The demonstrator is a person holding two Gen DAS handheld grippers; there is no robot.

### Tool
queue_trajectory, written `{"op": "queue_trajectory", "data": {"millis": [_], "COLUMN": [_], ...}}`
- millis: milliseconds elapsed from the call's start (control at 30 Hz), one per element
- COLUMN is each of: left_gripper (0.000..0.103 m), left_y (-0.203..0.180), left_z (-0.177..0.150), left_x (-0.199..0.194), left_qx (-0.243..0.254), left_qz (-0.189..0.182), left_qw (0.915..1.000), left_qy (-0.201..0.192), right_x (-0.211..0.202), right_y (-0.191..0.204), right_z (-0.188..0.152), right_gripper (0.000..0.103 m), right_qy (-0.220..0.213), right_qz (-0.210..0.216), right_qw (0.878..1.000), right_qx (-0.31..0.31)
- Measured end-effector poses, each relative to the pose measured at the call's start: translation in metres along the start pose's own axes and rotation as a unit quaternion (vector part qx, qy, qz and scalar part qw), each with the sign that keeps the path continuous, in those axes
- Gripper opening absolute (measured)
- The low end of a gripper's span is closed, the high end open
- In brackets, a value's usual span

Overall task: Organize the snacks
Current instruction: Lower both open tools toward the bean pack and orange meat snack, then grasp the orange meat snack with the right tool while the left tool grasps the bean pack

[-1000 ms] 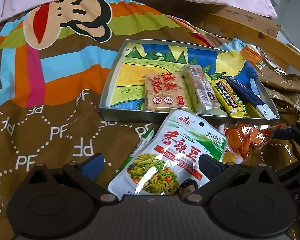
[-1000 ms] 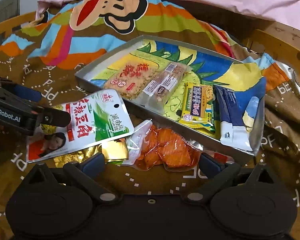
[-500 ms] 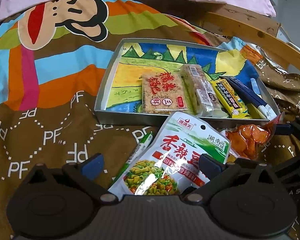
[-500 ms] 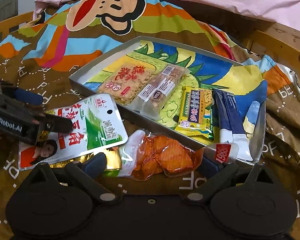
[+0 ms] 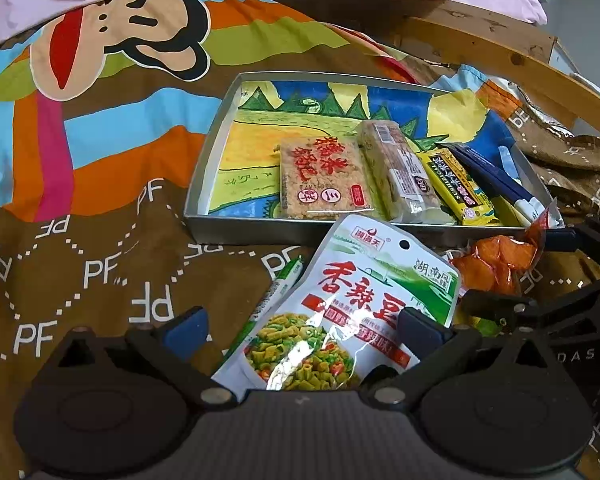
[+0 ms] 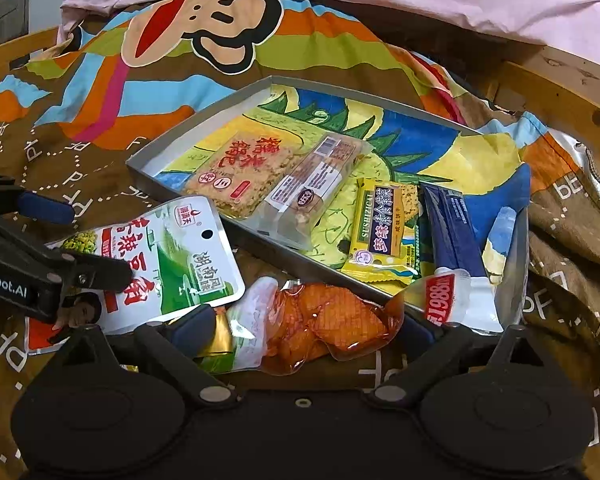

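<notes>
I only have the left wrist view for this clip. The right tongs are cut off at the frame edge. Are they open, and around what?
Observer: Open. The right tongs straddle the orange pouch.
Operator: Anything hidden beside that pouch?
Observer: A gold foil packet lies at its left end, partly covered.
Operator: How do the left tongs sit from the side?
Observer: The left tongs are open. One finger overlaps the green pouch, the other sits off its edge.
</notes>
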State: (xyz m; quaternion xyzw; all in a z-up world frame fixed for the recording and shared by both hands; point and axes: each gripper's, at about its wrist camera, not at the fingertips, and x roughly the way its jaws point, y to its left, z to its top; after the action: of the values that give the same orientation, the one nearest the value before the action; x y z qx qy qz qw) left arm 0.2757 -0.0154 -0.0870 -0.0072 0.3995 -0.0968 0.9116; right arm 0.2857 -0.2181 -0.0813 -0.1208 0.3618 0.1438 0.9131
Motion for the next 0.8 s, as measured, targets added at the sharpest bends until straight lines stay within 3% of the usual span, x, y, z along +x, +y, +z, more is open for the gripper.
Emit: {"op": "queue_trajectory", "data": {"millis": [167,533,700,800], "left_gripper": [0.103,0.102,0.102,0.099], "left_y": [-0.002,-0.003,0.005,0.012], "left_z": [-0.001,-0.001,0.003,0.003], "left_x": [0.000,0.002,0.003,0.003], "left_qx": [0.006,0.011,-0.028,-0.050], "left_qz": [-0.004,-0.018,-0.019,-0.026], "left_qw": [1.0000,0.9995,0.9985,0.9973], "left_qy": [0.004,0.022,0.043,0.047], "right_x": [-0.002,-0.001,-0.002,-0.004], "right_y": [-0.001,-0.008,-0.004,-0.002], "right_z": [0.001,0.001,0.002,0.003], "right_gripper": [0.089,0.088,0.075,0.061], "right_qy": [-0.002,-0.003,0.005,0.009], "right_qz": [-0.003,0.008,-0.007,-0.016], "right_qw": [1.000,1.000,1.000,1.000], "right_qx": [0.005,0.022,0.012,0.005]}}
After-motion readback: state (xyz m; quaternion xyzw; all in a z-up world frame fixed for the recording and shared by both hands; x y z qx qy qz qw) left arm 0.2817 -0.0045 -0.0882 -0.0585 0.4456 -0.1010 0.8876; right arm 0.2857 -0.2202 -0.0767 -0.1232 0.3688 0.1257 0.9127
